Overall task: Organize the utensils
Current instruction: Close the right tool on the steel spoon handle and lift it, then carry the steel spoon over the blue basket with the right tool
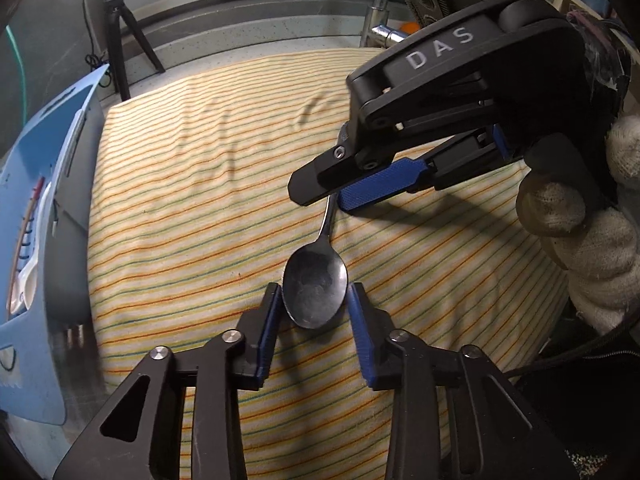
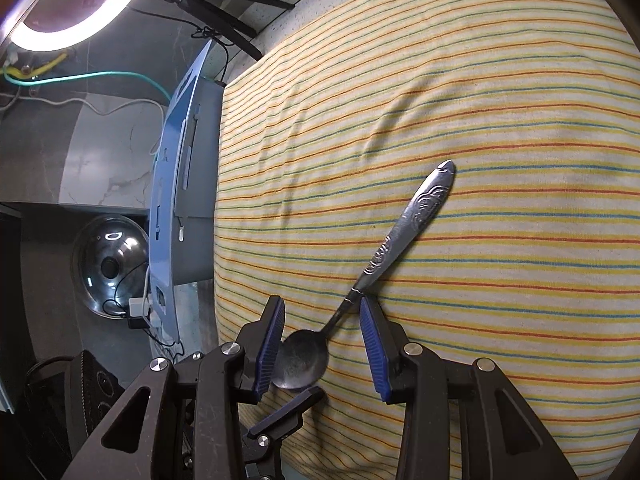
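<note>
On the striped cloth (image 1: 168,208), the left claw (image 1: 314,304) flanks a steel spoon's (image 1: 315,292) oval bowl.

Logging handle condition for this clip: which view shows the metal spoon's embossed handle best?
The right wrist view: the metal spoon's embossed handle lies unobstructed on the striped cloth, from neck to tip. In the left wrist view only a short stretch of that handle shows before the right gripper hides it.

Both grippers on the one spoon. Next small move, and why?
Probably lift the spoon a little with the left gripper: its pads press the bowl on both sides. The right gripper only straddles the neck, its pads clear of the metal, and the handle lies flat on the striped cloth. The right should hold off.
</note>
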### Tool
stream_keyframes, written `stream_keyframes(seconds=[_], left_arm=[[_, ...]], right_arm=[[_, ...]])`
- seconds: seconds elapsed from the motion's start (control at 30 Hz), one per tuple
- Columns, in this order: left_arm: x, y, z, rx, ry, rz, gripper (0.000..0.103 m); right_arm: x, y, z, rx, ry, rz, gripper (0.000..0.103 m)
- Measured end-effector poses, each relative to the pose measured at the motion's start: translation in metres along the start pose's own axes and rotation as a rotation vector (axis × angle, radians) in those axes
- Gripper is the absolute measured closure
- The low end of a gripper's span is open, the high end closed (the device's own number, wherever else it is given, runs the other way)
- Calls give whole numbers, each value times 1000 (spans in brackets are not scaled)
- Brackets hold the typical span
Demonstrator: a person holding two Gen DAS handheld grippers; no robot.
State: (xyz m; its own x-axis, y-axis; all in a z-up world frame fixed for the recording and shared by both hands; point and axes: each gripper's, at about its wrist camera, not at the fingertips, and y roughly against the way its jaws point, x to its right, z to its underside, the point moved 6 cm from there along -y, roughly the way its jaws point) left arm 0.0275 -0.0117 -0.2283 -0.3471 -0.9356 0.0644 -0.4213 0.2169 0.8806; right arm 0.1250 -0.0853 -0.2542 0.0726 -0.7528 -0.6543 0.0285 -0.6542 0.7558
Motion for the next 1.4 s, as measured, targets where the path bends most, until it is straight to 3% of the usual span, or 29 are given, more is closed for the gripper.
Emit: stream_keyframes(seconds=[0.3,0.4,0.8,1.0,1.4], left_arm=[[8,4,-11,52,44,67,76],[8,4,-13,60,50,75,77],[-10,17,-26,103,62,78,77],[-28,40,-34,154,81,51,77],[-102,74,-39,224,154,-28,77]], right_arm=[[-6,-6,-3,38,-6,102,84],[-3,-8,-3,35,-11,115,97],[-16,2,-11,56,-37,57,98],[-49,5,-21,79,0,18,98],[-136,-27,-46,87,88,-34,98]])
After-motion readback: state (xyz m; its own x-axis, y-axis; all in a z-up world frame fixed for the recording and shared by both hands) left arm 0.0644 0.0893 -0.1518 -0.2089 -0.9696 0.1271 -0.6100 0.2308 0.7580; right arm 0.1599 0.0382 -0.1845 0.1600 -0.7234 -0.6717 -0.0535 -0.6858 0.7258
